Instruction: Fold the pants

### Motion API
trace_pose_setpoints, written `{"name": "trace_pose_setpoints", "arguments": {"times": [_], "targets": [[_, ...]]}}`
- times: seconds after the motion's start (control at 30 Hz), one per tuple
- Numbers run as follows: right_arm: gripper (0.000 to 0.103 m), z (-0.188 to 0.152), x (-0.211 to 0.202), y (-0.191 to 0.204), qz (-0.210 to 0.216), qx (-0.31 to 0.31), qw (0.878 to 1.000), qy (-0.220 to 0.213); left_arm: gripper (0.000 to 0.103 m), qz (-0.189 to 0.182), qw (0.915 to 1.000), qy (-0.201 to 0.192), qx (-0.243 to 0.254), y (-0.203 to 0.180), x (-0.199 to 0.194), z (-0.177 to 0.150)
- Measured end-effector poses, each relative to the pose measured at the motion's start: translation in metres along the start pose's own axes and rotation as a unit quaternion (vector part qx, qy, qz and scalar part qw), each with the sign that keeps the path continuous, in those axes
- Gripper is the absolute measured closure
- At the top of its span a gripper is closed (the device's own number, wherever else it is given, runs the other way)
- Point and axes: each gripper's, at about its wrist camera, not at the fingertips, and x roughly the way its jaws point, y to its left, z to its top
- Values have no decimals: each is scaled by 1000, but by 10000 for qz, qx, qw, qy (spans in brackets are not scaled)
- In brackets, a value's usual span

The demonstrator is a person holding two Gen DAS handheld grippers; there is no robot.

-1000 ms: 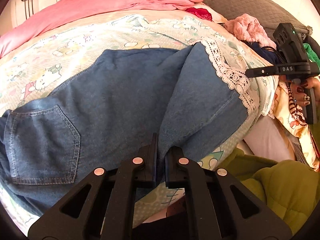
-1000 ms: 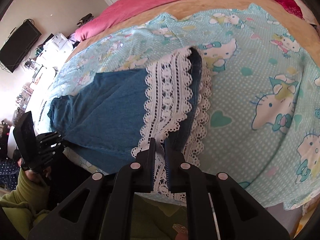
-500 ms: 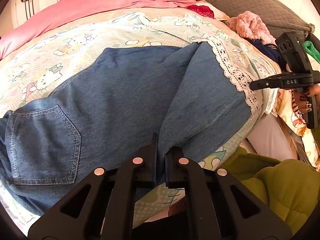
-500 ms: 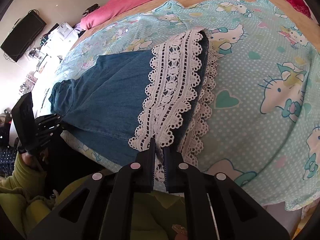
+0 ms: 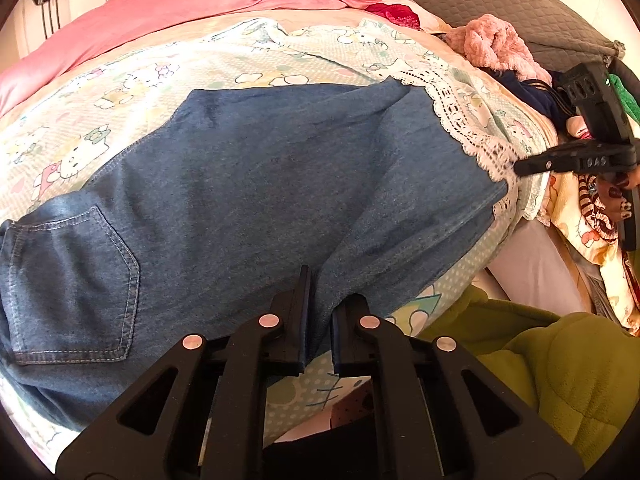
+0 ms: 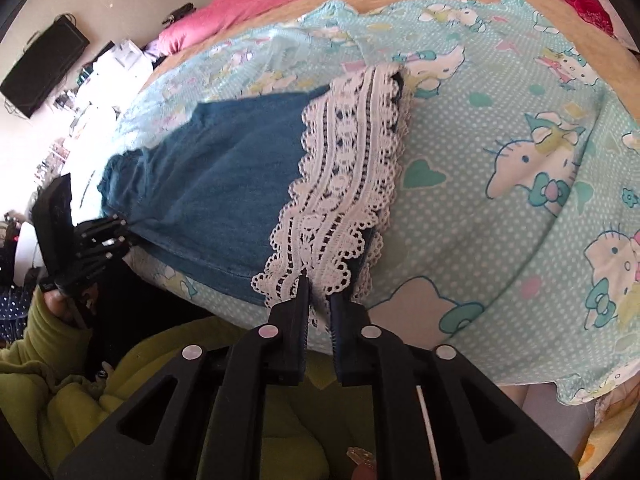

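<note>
Blue denim pants with white lace hems lie across the bed, back pocket at the left. My left gripper is shut on the near denim edge at mid-leg. My right gripper is shut on the lace hem at the leg end. In the left wrist view the right gripper pinches the hem at the bed's right edge. In the right wrist view the left gripper holds the denim at far left.
The bed has a cartoon-cat sheet and a pink blanket at the back. A pile of clothes lies at the right. My green sleeves are near the bed's front edge.
The pants are pulled flatter and more taut along the bed. The right gripper has drawn the lace hem toward the bed's edge. Both grips are unchanged.
</note>
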Motion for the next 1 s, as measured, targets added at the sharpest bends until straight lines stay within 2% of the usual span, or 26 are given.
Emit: {"name": "trace_pose_setpoints", "arguments": {"times": [0.1, 0.2, 0.3, 0.37, 0.4, 0.5, 0.6, 0.63, 0.67, 0.73, 0.9, 1.0], "targets": [[88, 1, -6, -2, 91, 31, 9998, -165, 101, 7, 10000, 37, 7, 1, 2, 0], [75, 3, 7, -4, 40, 113, 9999, -10, 101, 5, 10000, -1, -25, 2, 1, 1], [75, 4, 12, -6, 157, 157, 9998, 7, 101, -9, 10000, -4, -44, 2, 0, 0], [86, 2, 14, -3, 98, 24, 9999, 60, 101, 1, 10000, 48, -23, 2, 2, -1], [89, 0, 17, -3, 3, -50, 9998, 176, 101, 4, 10000, 65, -8, 1, 2, -2], [88, -3, 20, -3, -195, -82, 9994, 273, 99, -2, 10000, 91, 6, 1, 4, -1], [75, 3, 6, -7, -437, -47, 9990, 59, 96, 0, 10000, 98, -9, 1, 2, -2], [74, 6, 0, -8, -504, -48, 9987, -33, 90, 5, 10000, 96, -16, 1, 0, -3], [72, 8, -5, -10, -571, -42, 9983, -138, 76, 28, 10000, 83, -18, 0, -3, -5], [54, 14, -14, -15, -672, 60, 9970, -388, 62, 103, 9999, 21, -36, 1, -8, -9], [51, 30, -18, -15, -610, 236, 9948, -775, 55, 181, 9993, -215, -258, 7, -31, -16], [50, 41, -17, -3, -456, 134, 9944, -940, 45, 298, 9982, -405, -329, 12, -48, -16]]}}
